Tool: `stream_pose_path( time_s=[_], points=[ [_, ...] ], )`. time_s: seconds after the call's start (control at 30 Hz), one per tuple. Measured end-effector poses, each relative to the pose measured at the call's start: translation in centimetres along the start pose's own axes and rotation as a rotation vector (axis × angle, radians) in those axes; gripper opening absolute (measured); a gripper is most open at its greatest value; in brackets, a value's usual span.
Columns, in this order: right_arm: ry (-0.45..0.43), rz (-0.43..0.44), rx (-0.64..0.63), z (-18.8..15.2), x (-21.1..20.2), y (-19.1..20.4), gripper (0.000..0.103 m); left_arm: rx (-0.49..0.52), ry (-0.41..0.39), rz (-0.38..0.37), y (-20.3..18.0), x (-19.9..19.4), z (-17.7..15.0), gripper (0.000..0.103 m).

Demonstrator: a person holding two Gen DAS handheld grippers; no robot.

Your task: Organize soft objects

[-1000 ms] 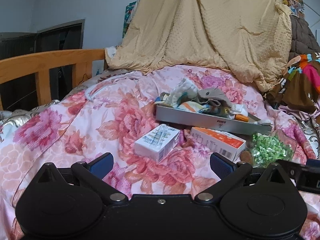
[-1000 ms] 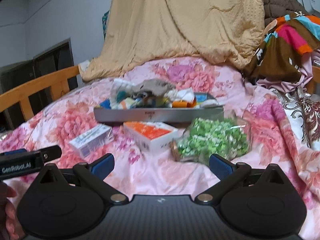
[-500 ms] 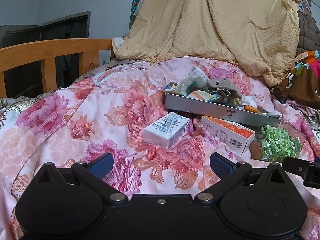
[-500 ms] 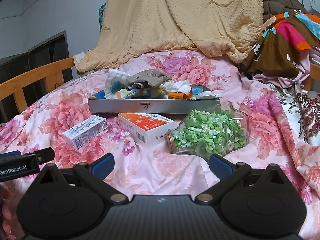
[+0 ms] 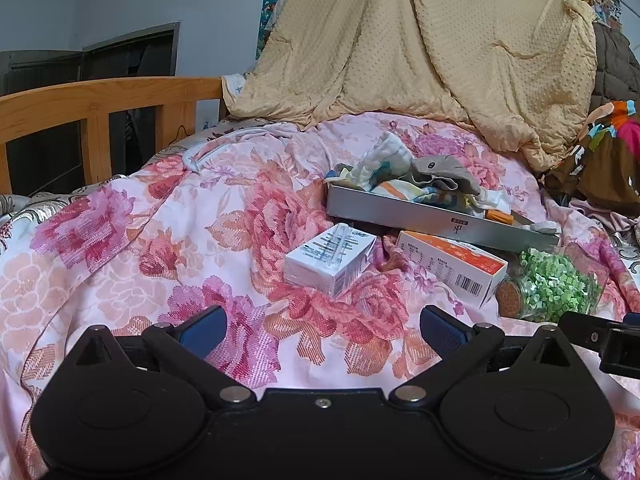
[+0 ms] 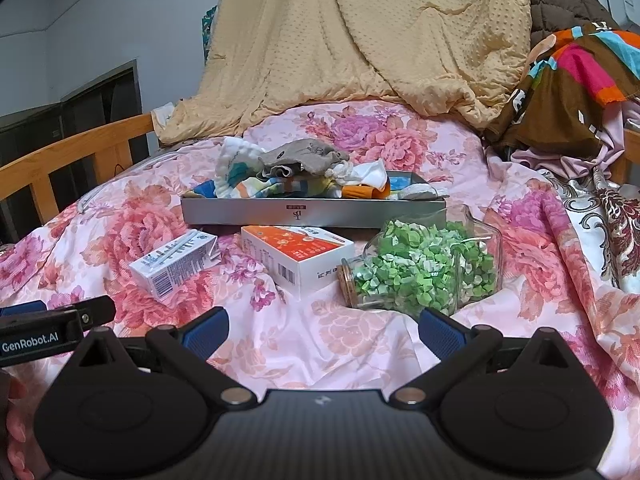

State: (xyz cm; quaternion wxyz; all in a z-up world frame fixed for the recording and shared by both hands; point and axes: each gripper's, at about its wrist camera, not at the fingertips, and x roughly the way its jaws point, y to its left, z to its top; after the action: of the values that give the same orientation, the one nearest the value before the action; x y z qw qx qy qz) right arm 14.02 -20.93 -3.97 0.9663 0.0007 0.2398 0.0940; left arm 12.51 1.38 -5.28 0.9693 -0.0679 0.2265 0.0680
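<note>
A silver tray [image 6: 312, 212] lies on the floral bedspread [image 6: 352, 344], holding a heap of socks and small cloths [image 6: 280, 172]; it also shows in the left wrist view [image 5: 420, 216], with the cloth heap [image 5: 408, 176] in it. My left gripper [image 5: 322, 330] is open and empty, low over the bedspread [image 5: 160, 240], short of a white carton [image 5: 330, 258]. My right gripper [image 6: 320, 332] is open and empty, just in front of a glass jar of green bits [image 6: 416, 272].
A white carton [image 6: 172, 266], an orange-and-white box [image 6: 298, 256] and the jar lie in front of the tray. A beige blanket [image 6: 360, 40] hangs behind. A wooden bed rail [image 5: 100, 120] runs on the left. Colourful clothes [image 6: 572, 92] pile at the right.
Both grippers have drawn back and risen a little; the tray, boxes and jar sit farther from the fingers. Both stay open and empty.
</note>
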Motion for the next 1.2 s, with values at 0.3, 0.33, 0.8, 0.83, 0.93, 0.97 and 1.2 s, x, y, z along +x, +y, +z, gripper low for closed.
stream_pose_path(
  time_s=[0.3,0.33,0.8,0.83,0.93,0.97,1.2],
  points=[
    [0.000,0.001,0.000,-0.02,0.01,0.06,0.103,-0.002,-0.001,-0.002,0.01,-0.01,0.01,0.102],
    [0.000,0.001,-0.001,-0.02,0.02,0.07,0.103,-0.001,-0.001,-0.002,-0.03,-0.01,-0.06,0.102],
    [0.001,0.001,0.000,-0.07,0.03,0.11,0.103,-0.002,-0.002,-0.004,-0.06,-0.05,-0.17,0.102],
    [0.002,0.002,0.000,-0.07,0.03,0.12,0.103,-0.002,-0.003,-0.003,-0.04,-0.05,-0.18,0.102],
    [0.003,0.002,-0.002,-0.13,0.07,0.23,0.103,-0.002,-0.003,-0.004,-0.05,-0.05,-0.19,0.102],
    [0.003,0.002,-0.003,-0.15,0.08,0.27,0.103,-0.002,-0.002,-0.004,-0.05,-0.05,-0.20,0.102],
    [0.003,0.003,-0.002,-0.13,0.10,0.17,0.103,-0.002,-0.003,-0.003,-0.10,-0.04,-0.24,0.102]
  ],
)
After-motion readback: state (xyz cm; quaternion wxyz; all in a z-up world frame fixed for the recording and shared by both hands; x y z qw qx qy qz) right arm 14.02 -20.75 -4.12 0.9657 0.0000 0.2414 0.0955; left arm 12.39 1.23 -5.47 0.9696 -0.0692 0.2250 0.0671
